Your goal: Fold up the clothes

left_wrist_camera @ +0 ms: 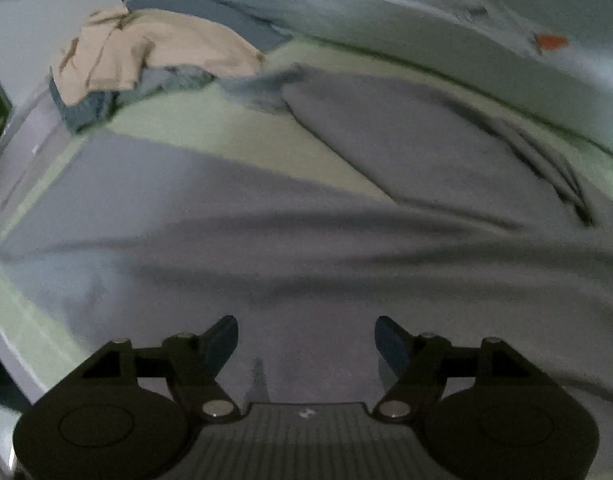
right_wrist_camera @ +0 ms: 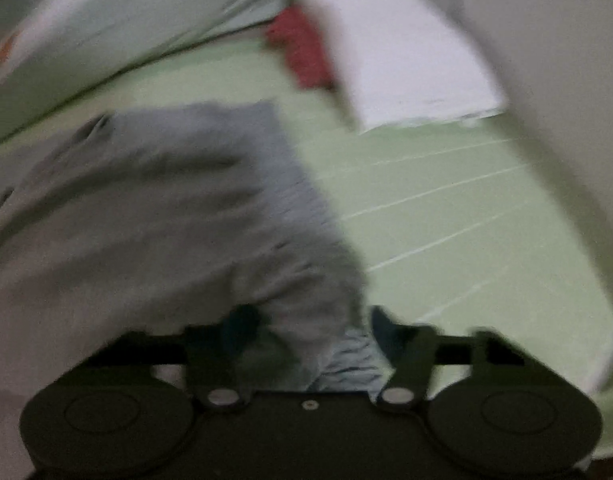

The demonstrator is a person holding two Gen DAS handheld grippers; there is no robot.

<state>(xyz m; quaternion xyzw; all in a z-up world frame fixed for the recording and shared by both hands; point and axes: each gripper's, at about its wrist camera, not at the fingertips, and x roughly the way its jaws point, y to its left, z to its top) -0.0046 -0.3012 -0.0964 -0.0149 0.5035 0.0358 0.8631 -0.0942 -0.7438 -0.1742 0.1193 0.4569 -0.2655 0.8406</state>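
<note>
A grey garment (left_wrist_camera: 306, 248) lies spread over a pale green bed sheet (left_wrist_camera: 210, 124), with one part (left_wrist_camera: 418, 144) stretching toward the far right. My left gripper (left_wrist_camera: 306, 344) hovers just above the grey cloth, open and empty. In the blurred right wrist view the same grey garment (right_wrist_camera: 178, 200) lies at left. My right gripper (right_wrist_camera: 306, 332) has its jaws wide apart with a bunched corner of the grey cloth (right_wrist_camera: 322, 340) lying between them; no clamping shows.
A pile of beige and blue clothes (left_wrist_camera: 146, 60) sits at the far left of the bed. A pale quilt (left_wrist_camera: 426, 20) runs along the back. A white pillow (right_wrist_camera: 398, 52) and a red cloth (right_wrist_camera: 302, 56) lie at the far right, by a wall (right_wrist_camera: 554, 80).
</note>
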